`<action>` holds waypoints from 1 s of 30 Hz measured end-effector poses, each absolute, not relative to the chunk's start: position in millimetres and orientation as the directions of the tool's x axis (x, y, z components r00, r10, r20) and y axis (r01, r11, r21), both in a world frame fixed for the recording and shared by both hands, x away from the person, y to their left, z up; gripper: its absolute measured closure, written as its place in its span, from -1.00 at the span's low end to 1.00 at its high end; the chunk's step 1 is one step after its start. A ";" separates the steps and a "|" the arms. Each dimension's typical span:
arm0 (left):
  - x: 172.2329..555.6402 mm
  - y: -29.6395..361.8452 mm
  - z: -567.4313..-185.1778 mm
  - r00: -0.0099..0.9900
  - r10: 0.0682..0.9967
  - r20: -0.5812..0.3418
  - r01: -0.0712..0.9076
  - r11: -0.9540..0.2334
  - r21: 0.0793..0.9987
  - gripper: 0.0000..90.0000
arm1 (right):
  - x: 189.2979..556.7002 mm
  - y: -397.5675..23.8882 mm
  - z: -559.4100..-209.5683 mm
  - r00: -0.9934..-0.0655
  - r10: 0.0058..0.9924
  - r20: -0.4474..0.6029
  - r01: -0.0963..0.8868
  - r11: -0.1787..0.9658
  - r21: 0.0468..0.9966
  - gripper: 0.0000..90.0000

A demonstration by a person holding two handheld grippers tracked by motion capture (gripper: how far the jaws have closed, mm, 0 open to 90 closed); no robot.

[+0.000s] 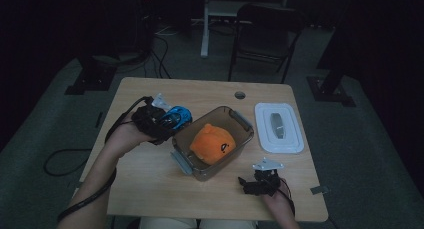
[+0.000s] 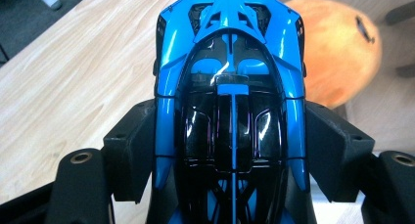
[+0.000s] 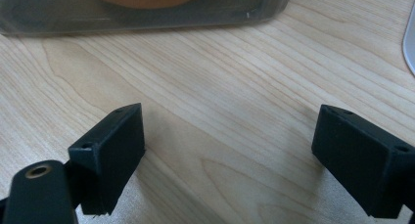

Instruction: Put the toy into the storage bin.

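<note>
Blue toy car sits clamped between the two black jaws of the left claw, glossy blue bodywork with a black canopy, nose pointing away from the hand. In the high view that claw hangs just beside the left end of the clear plastic bin, with the car above the bench rather than resting on it, as far as the dim light lets me judge. The person's left hand wraps the claw's body, and a black cable trails back along the forearm.

Inside the bin lies an orange plush toy with a small dark mark on its side; it shows again as an orange round shape past the car in the left gripper view. The bin's white lid lies flat on the bench to the right, apart from the bin.

Right claw rests low near the front edge of the bench, close to the bin's near corner. Its jaws stand wide apart with bare wood between them, holding nothing; the bin's wall crosses the top of the right gripper view.
</note>
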State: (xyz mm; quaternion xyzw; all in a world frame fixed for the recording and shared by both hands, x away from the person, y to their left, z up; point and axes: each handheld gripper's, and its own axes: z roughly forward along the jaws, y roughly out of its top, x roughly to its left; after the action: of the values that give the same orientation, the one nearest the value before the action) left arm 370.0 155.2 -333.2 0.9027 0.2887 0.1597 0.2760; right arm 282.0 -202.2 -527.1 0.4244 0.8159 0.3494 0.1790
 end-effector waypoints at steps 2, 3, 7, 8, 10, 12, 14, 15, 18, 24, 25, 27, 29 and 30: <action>371.2 148.9 -332.2 0.791 0.598 0.129 0.424 -0.687 0.590 -0.36 | 282.0 -202.2 -527.1 -0.575 0.818 0.005 0.568 0.395 0.722 -0.74; 372.6 141.2 -331.6 0.797 0.590 0.127 0.416 -0.690 0.592 -0.36 | 282.0 -202.2 -527.1 -0.576 0.818 0.005 0.568 0.396 0.722 -0.74; 377.2 121.1 -331.9 0.821 0.557 0.123 0.391 -0.706 0.591 -0.36 | 282.0 -202.2 -527.1 -0.576 0.817 0.005 0.567 0.396 0.722 -0.74; 378.1 115.7 -332.3 0.826 0.552 0.116 0.389 -0.706 0.592 -0.36 | 282.0 -202.3 -527.1 -0.576 0.817 0.005 0.567 0.396 0.722 -0.74; 379.9 104.7 -333.4 0.840 0.530 0.118 0.373 -0.722 0.583 -0.36 | 282.0 -202.3 -527.1 -0.576 0.817 0.005 0.567 0.395 0.722 -0.74; 382.4 93.9 -335.7 0.849 0.517 0.110 0.367 -0.726 0.582 -0.36 | 282.1 -202.4 -527.2 -0.577 0.817 0.004 0.566 0.396 0.723 -0.74; 386.0 83.8 -339.2 0.858 0.505 0.094 0.365 -0.728 0.581 -0.36 | 282.1 -202.3 -527.2 -0.577 0.817 0.004 0.566 0.396 0.723 -0.74; 387.5 78.3 -341.9 0.859 0.503 0.093 0.364 -0.729 0.579 -0.36 | 282.1 -202.3 -527.1 -0.576 0.817 0.005 0.567 0.396 0.723 -0.74; 391.9 64.5 -350.5 0.871 0.484 0.079 0.363 -0.744 0.561 -0.36 | 282.1 -202.3 -527.2 -0.577 0.817 0.004 0.566 0.396 0.723 -0.74; 398.6 56.1 -366.1 0.875 0.478 0.074 0.372 -0.764 0.527 -0.36 | 281.9 -202.4 -527.1 -0.579 0.816 0.006 0.566 0.396 0.723 -0.73; 400.1 56.5 -368.5 0.874 0.479 0.074 0.376 -0.766 0.522 -0.36 | 281.9 -202.4 -527.1 -0.579 0.815 0.005 0.566 0.397 0.723 -0.73; 403.2 58.3 -372.9 0.869 0.489 0.068 0.390 -0.764 0.515 -0.36 | 281.8 -202.4 -527.1 -0.579 0.815 0.005 0.566 0.397 0.723 -0.73; 404.3 58.6 -378.3 0.871 0.484 0.076 0.388 -0.777 0.495 -0.36 | 281.9 -202.5 -527.1 -0.580 0.815 0.005 0.565 0.398 0.723 -0.73; 405.2 59.0 -380.8 0.872 0.484 0.072 0.391 -0.779 0.491 -0.36 | 281.9 -202.5 -527.1 -0.580 0.815 0.005 0.565 0.398 0.723 -0.73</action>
State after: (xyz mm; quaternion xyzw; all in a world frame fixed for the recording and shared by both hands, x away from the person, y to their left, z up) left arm 405.2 59.0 -380.8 0.9380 0.2333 0.0974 0.2373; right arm 281.9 -202.5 -527.1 0.4224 0.8168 0.3502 0.1781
